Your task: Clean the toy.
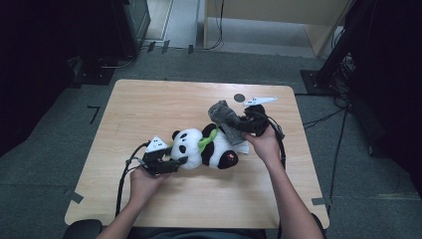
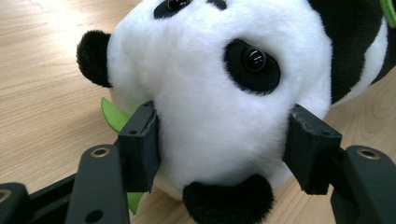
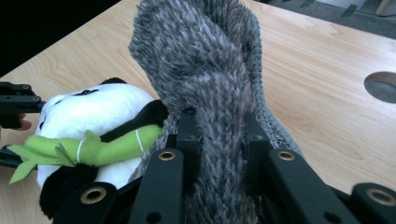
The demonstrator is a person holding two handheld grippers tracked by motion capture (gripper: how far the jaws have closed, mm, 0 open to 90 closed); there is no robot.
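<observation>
left hand-held gripper (image 2: 219, 140) clamps panda (image 2: 219, 93) head | right hand-held gripper (image 3: 217, 135) pinches grey sock (image 3: 205, 70) | high view: wooden table (image 1: 149, 104)

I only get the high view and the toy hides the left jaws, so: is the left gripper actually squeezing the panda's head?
Observer: Yes, the left gripper has a pad on each side of the panda, pressing into the head's fur.
Operator: And the right one?
Observer: The right gripper is shut on the grey knitted cloth, which bunches up between its jaws.
Operator: What is the green thing?
Observer: A felt bamboo stalk held in the panda's arm.
</observation>
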